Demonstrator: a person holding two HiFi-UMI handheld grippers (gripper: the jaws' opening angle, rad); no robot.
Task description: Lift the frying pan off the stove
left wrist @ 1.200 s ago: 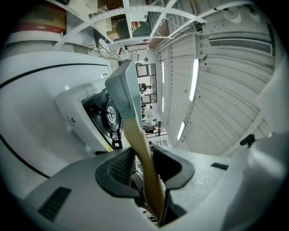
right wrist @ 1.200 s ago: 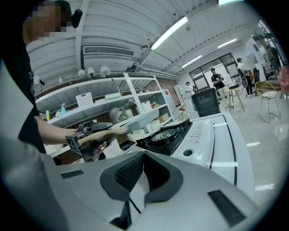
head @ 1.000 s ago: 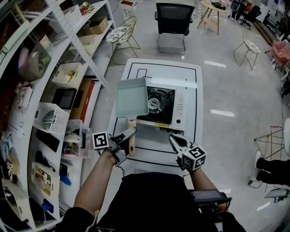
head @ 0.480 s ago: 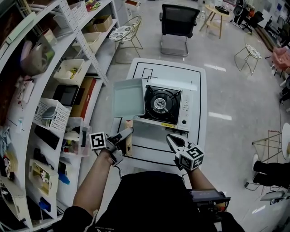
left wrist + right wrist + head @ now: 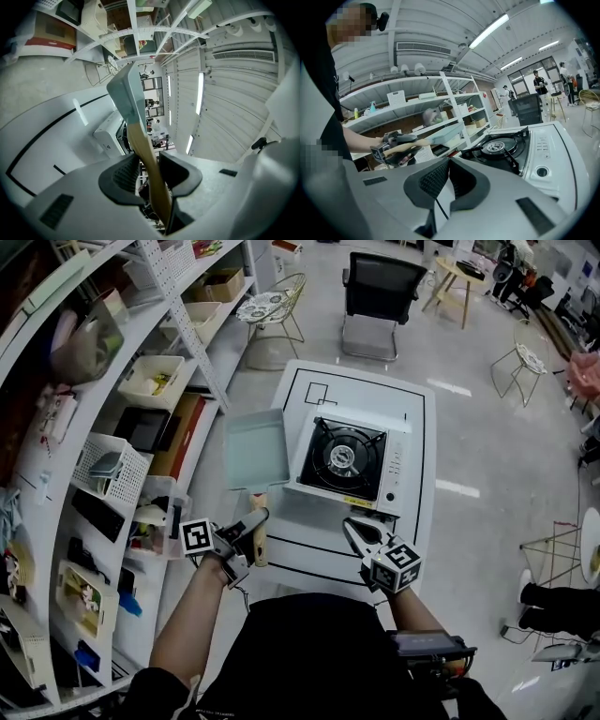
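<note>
At the left edge of the white table, the left gripper reaches forward on a bare, outstretched forearm, pointing roughly level. Its jaws are part-way closed and clamp the wooden handle of the square, pale green frying pan. The pan is clear of the portable gas stove. It hangs just beside the stove's left side, partly beyond the table edge above the floor.

The right gripper sits near the table's front edge, angled slightly down toward the stove's near corner. Its jaws are pressed together with nothing between them. The stove's black burner grate is uncovered.

Tall white shelving packed with bins stands close on the left, near the pan. A black office chair waits beyond the table's far end.

In the left gripper view the pan appears edge-on and covers much of the stove. The handle's near end is lost between the jaws. Both hands are largely hidden behind the marker cubes.
</note>
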